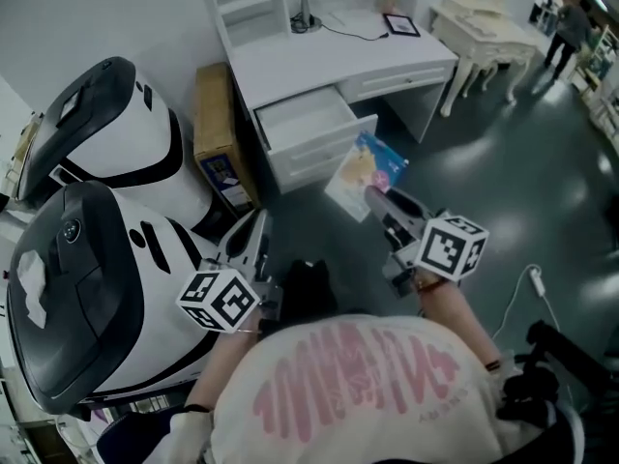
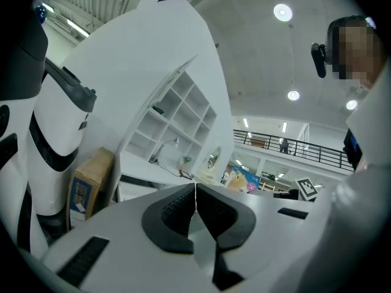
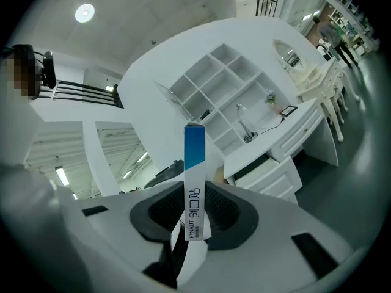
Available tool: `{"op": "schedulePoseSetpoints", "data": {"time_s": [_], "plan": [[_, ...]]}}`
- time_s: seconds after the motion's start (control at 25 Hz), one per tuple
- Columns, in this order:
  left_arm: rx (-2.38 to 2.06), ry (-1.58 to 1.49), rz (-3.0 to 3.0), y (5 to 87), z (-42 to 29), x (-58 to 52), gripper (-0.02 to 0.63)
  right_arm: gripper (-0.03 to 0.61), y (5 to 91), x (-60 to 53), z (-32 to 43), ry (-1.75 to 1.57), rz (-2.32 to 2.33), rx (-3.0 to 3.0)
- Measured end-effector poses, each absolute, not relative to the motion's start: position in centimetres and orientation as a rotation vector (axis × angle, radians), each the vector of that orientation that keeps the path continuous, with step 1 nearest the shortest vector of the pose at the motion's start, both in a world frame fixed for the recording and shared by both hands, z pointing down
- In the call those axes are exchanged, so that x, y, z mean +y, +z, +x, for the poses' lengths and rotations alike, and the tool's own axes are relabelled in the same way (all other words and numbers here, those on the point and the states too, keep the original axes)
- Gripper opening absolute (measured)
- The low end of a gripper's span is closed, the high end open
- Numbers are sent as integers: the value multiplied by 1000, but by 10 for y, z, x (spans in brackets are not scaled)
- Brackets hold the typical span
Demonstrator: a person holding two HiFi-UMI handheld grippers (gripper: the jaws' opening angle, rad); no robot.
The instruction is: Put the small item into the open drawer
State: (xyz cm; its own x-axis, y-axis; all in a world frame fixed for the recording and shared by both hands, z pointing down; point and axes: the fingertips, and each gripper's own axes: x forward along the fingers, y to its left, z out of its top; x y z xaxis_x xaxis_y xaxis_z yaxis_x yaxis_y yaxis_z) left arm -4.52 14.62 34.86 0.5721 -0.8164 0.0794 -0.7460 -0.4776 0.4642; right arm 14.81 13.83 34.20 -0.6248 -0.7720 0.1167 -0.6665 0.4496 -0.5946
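**Showroom carry: keep it clamped till inside**

Glossy dark floor (image 1: 503,191) is stretching toward white desk (image 1: 319,61) w/ open white drawer (image 1: 305,119), well ahead. Meanwhile right gripper (image 3: 195,211) is clamping flat blue-and-white cardboard box (image 3: 193,163) by its lower end; left gripper (image 2: 195,205) is hanging closed, empty. Tip: keep grip firm, come in over drawer front, lower box inside before letting go.

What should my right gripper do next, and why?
Probably carry the right gripper forward toward the drawer. Its jaws are clamped on the box, and the drawer stands open ahead, well short of reach.
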Motion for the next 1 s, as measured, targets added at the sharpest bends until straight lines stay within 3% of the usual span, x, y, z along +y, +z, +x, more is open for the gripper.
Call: {"op": "schedulePoseSetpoints", "data": {"time_s": [1.0], "plan": [[-1229, -232, 2328, 385, -87, -108, 29, 104, 385, -121, 99, -1002, -1211, 2596]]}}
